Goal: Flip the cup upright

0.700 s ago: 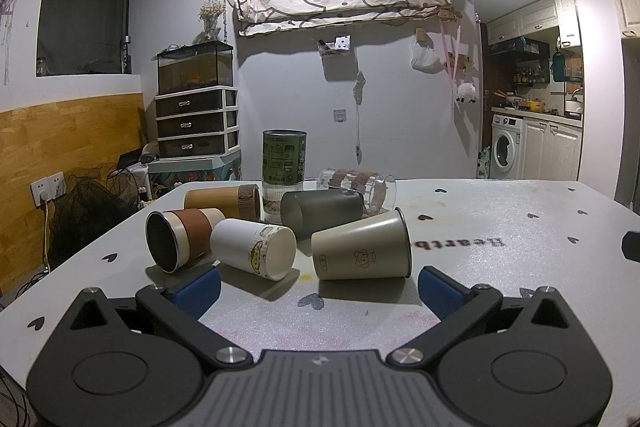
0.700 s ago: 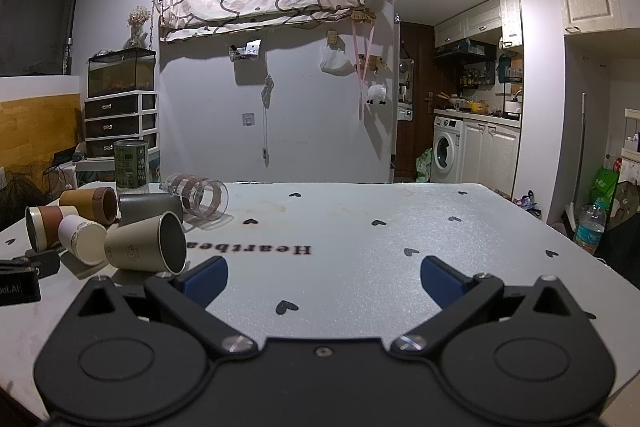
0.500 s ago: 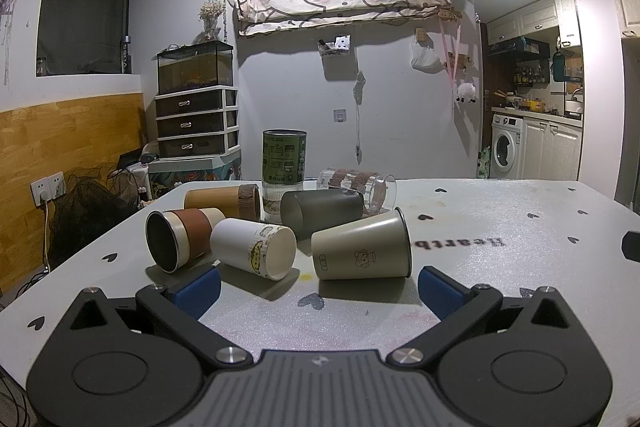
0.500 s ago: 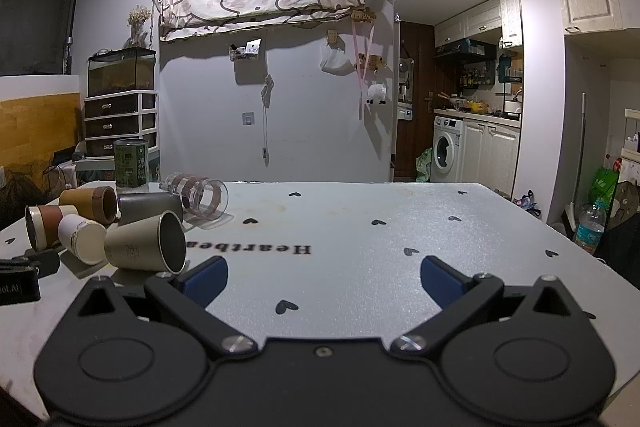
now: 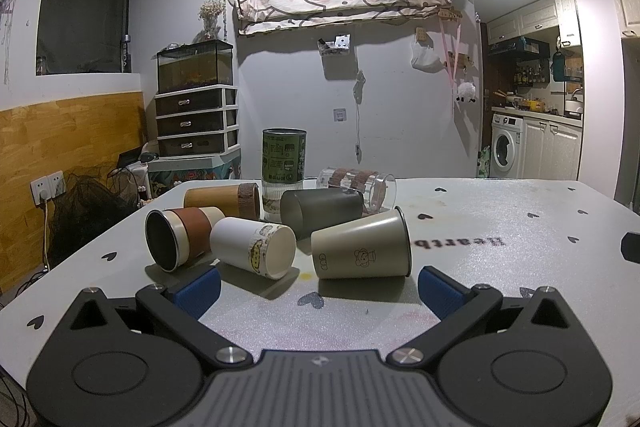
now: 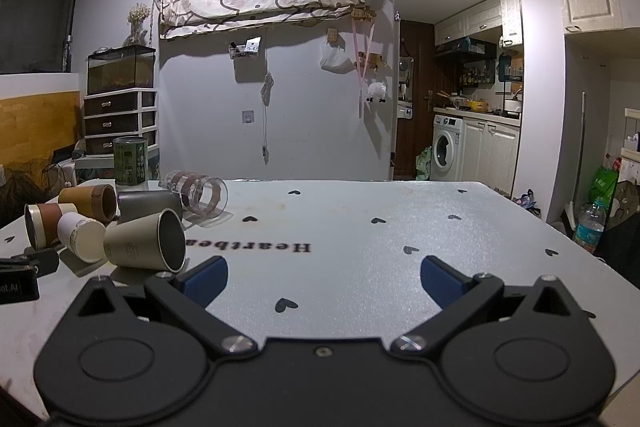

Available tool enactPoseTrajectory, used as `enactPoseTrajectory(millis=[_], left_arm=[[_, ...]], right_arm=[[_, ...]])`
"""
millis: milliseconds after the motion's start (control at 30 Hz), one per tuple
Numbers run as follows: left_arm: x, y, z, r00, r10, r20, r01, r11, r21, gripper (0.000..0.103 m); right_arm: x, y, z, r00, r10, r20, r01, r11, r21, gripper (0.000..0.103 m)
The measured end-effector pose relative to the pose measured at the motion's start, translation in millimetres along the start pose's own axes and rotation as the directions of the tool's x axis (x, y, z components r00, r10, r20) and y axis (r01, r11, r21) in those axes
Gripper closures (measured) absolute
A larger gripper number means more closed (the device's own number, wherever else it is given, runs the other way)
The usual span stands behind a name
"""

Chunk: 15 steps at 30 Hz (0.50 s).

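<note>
Several cups lie on their sides in a cluster on the white table (image 5: 500, 227). Nearest my left gripper (image 5: 318, 291) are an olive metal cup (image 5: 360, 251), mouth to the right, and a white cartoon cup (image 5: 252, 247). Behind them lie a brown-banded cup (image 5: 176, 239), a bamboo cup (image 5: 222, 199), a dark grey cup (image 5: 320, 211) and a clear glass (image 5: 356, 183). The left gripper is open and empty just in front of the cluster. My right gripper (image 6: 324, 281) is open and empty; the olive cup (image 6: 144, 247) lies to its left.
A green tin (image 5: 284, 157) stands upright behind the cluster. The table carries heart marks and printed letters (image 6: 248, 247). A black part of the other gripper (image 6: 24, 275) shows at the left edge of the right wrist view. Drawers (image 5: 196, 123) and a washing machine (image 5: 506, 151) stand beyond the table.
</note>
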State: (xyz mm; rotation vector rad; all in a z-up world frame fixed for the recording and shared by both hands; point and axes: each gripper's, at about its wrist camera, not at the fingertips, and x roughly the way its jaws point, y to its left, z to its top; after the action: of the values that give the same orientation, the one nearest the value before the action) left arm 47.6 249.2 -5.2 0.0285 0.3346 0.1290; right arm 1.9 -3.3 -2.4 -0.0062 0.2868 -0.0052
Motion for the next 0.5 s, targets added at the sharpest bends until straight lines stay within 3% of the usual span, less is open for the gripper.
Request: enactPoseTrajectory(millis=[500], left_arm=[[1.4,-4.0,-3.4,1.0,0.0,-0.003,0.0,1.0,0.0,0.0]], right_arm=[[3.9,-2.3,-3.3,1.0,0.0,-0.004,0.0,1.0,0.0,0.0]])
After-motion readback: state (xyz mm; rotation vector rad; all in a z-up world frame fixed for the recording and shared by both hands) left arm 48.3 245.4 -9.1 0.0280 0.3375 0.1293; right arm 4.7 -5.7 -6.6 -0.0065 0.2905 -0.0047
